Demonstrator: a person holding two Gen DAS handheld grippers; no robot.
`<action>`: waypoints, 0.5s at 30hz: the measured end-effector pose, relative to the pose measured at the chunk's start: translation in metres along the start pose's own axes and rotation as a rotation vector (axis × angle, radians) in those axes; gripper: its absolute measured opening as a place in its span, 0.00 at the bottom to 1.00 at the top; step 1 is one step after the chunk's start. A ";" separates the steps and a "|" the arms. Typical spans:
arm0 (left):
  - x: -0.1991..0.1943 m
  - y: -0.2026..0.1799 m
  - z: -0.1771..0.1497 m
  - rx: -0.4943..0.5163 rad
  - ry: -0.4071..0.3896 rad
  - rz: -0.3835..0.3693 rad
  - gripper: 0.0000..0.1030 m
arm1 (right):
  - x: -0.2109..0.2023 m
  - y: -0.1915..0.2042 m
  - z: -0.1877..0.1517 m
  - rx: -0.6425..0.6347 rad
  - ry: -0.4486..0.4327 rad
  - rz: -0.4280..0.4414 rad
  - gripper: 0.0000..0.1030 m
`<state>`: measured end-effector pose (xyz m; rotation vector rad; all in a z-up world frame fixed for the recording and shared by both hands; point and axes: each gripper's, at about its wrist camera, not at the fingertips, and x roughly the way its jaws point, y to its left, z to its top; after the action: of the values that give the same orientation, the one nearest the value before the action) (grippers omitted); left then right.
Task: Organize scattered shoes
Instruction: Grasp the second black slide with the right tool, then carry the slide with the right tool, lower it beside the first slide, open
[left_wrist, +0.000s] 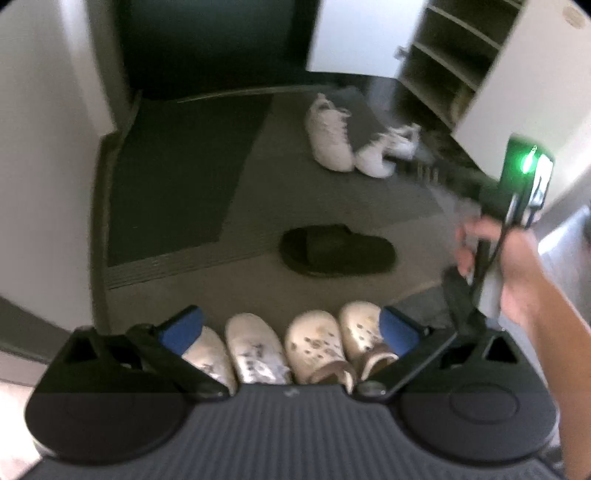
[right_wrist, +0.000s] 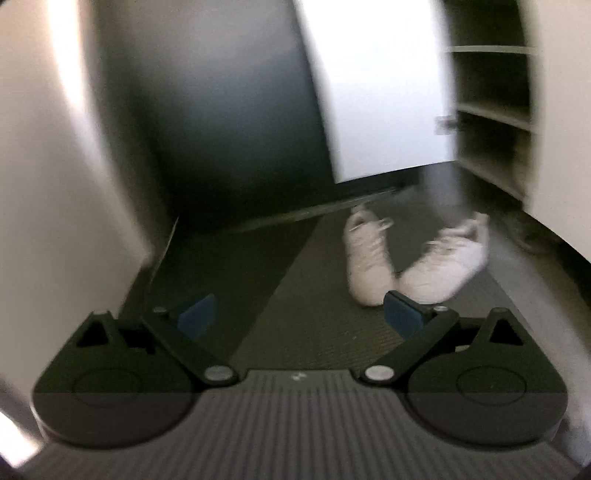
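Left claw (left_wrist: 290, 319) spread wide above four pale clogs (left_wrist: 314, 343) in a row; right claw (right_wrist: 299, 314) released, empty, facing two white sneakers (right_wrist: 413, 258); black slide (left_wrist: 338, 251) lies apart on the floor.

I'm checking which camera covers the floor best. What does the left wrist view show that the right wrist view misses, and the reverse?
Only the left wrist view shows the black slide sandal, the four cream clogs in a row below the open left gripper, and the person's right hand. Only the right wrist view shows the open right gripper. Both share the two white sneakers, the dark mat and the open shoe cabinet.
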<state>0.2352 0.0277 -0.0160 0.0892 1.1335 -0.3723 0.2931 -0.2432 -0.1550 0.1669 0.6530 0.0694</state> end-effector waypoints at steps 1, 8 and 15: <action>0.003 0.005 0.001 -0.023 0.015 0.002 1.00 | 0.016 -0.001 -0.010 -0.031 0.049 0.022 0.96; 0.016 0.011 0.011 -0.084 0.068 -0.030 1.00 | 0.115 -0.018 -0.078 -0.140 0.305 0.059 0.96; 0.049 -0.012 0.025 -0.054 0.130 -0.043 1.00 | 0.183 -0.031 -0.130 -0.123 0.399 0.092 0.74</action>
<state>0.2708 -0.0016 -0.0482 0.0421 1.2743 -0.3785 0.3588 -0.2353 -0.3717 0.0632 1.0359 0.2348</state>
